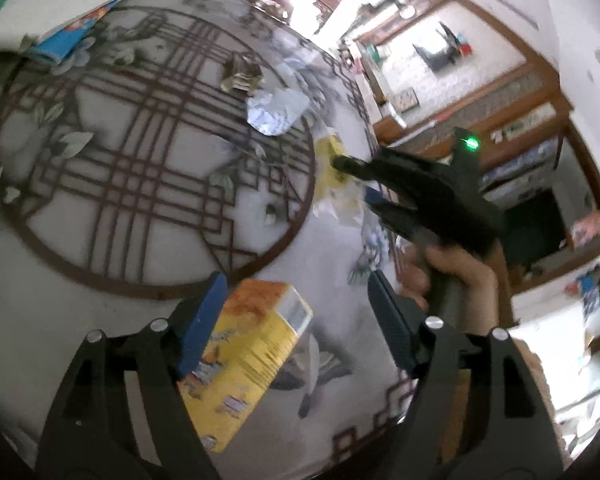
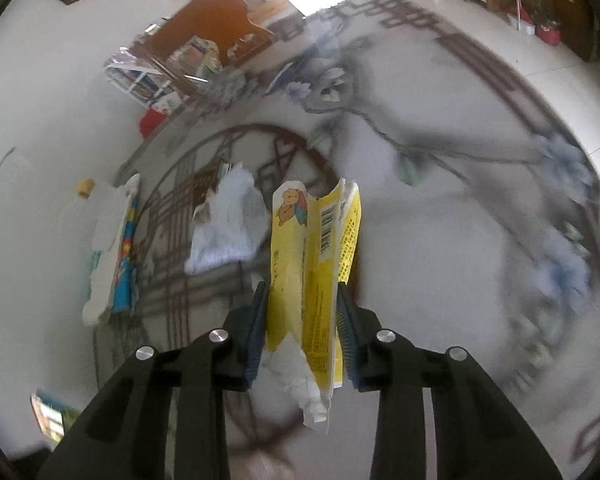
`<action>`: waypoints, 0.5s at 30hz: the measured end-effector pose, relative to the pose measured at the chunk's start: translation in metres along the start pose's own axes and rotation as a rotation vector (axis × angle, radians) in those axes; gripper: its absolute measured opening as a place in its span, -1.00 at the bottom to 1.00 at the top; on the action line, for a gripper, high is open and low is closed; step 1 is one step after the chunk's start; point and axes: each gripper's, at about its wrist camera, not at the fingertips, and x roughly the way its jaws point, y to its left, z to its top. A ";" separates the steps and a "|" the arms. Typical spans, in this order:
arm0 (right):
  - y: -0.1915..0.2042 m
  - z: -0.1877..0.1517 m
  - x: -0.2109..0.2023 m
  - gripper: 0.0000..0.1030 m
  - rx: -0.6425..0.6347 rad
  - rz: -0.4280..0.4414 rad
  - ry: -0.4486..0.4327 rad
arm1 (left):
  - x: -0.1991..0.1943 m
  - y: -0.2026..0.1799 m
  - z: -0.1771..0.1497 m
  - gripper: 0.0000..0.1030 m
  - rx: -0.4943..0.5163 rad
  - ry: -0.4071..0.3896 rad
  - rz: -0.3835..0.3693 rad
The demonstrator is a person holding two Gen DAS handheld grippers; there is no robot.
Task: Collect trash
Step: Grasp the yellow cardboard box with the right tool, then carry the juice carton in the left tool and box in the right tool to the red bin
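Note:
In the left wrist view, a yellow carton [image 1: 252,356] lies on the patterned tablecloth [image 1: 100,272] between the fingers of my left gripper [image 1: 296,280]. The carton rests against the left blue pad [image 1: 202,320]; the right pad stands clear of it, so the jaws are open. My right gripper [image 2: 302,286] is shut on a torn yellow wrapper [image 2: 312,248] with a cartoon bear and a barcode, held above the table. That same right gripper [image 1: 356,184], with the wrapper [image 1: 334,156] and the person's hand [image 1: 460,272] on its handle, shows at the table's right edge.
More litter lies on the table: a silver foil wrapper [image 1: 278,110], a crumpled brownish wrapper [image 1: 240,72] and a small scrap [image 1: 270,214]. A blue-and-white booklet [image 2: 120,264] lies at the table's edge. Wooden shelves [image 1: 520,152] stand beyond the table.

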 end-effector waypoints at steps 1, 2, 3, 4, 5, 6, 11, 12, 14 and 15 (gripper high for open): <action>-0.003 -0.007 -0.008 -0.38 -0.002 0.008 -0.005 | 0.001 -0.003 -0.002 0.42 0.025 0.010 0.013; -0.009 -0.018 -0.020 -0.38 -0.006 0.018 -0.010 | 0.002 -0.004 -0.004 0.44 0.039 0.017 0.023; -0.014 -0.028 -0.032 -0.38 -0.014 0.022 -0.012 | 0.002 -0.005 -0.006 0.45 0.055 0.029 0.035; -0.019 -0.038 -0.043 -0.38 -0.022 0.024 -0.014 | 0.002 -0.006 -0.009 0.48 0.062 0.035 0.044; -0.020 -0.046 -0.049 -0.38 -0.027 0.025 -0.016 | 0.003 -0.005 -0.010 0.50 0.070 0.041 0.058; -0.024 -0.057 -0.058 -0.38 -0.034 0.026 -0.017 | 0.003 -0.004 -0.012 0.50 0.075 0.045 0.074; -0.035 -0.101 -0.089 -0.38 -0.104 0.007 -0.029 | -0.001 0.002 -0.020 0.50 0.124 0.061 0.156; -0.036 -0.107 -0.094 -0.38 -0.120 0.001 -0.038 | -0.001 0.002 -0.023 0.50 0.146 0.073 0.171; -0.039 -0.119 -0.103 -0.37 -0.150 -0.008 -0.061 | 0.002 0.000 -0.030 0.50 0.187 0.100 0.187; -0.041 -0.124 -0.105 -0.37 -0.160 -0.011 -0.073 | 0.005 -0.002 -0.034 0.50 0.216 0.122 0.195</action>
